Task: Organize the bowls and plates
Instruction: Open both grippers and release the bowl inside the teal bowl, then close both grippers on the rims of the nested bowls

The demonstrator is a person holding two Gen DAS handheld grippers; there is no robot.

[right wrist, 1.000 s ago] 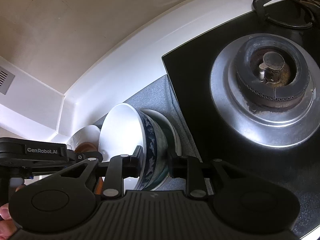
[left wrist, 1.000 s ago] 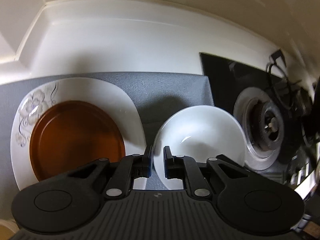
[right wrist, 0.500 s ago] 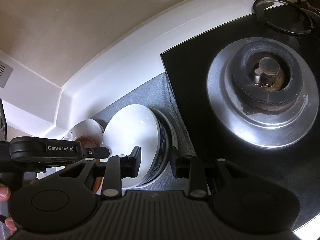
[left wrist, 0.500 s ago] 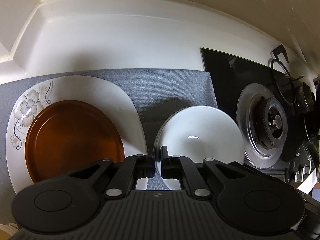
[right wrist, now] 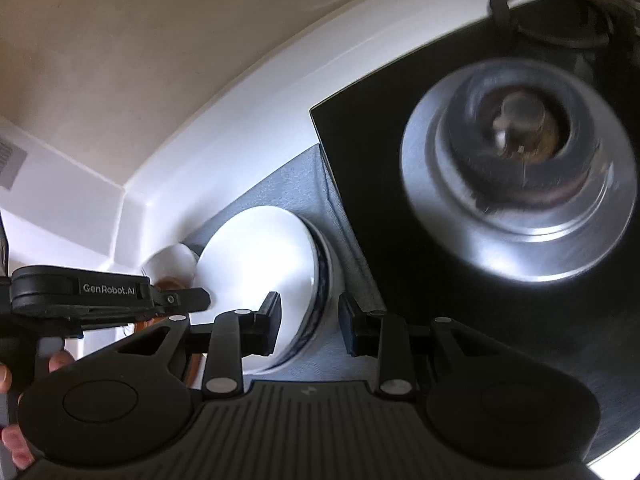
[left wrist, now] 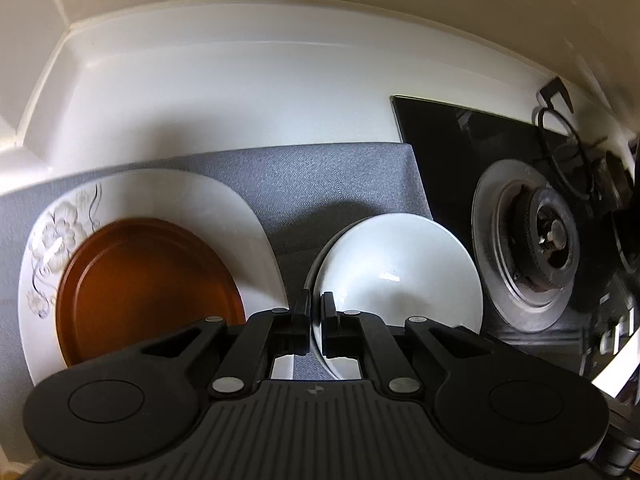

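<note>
White tabletop beside black gas hob (left wrist: 460, 152), grey cloth mat (left wrist: 320, 176) protecting crockery. My left gripper (left wrist: 316, 320) jaws pinch rim of white round ceramic bowl (left wrist: 400, 276), steadying stack. My right gripper (right wrist: 310, 320) jaws spread, straddling blue-patterned bowl (right wrist: 322, 280) beneath. Brown plate (left wrist: 148, 284) nests on floral white plate (left wrist: 192, 196).

Plates: two, a white floral plate (left wrist: 160, 196) and a brown plate (left wrist: 148, 284).
Bowls: two, a white bowl (left wrist: 400, 276) and a blue-patterned bowl (right wrist: 326, 280).
Grey mats (left wrist: 320, 176): one.
Burners (left wrist: 536, 244): one in clear view.
Grippers: two, left gripper (left wrist: 316, 312) and right gripper (right wrist: 310, 320).
</note>
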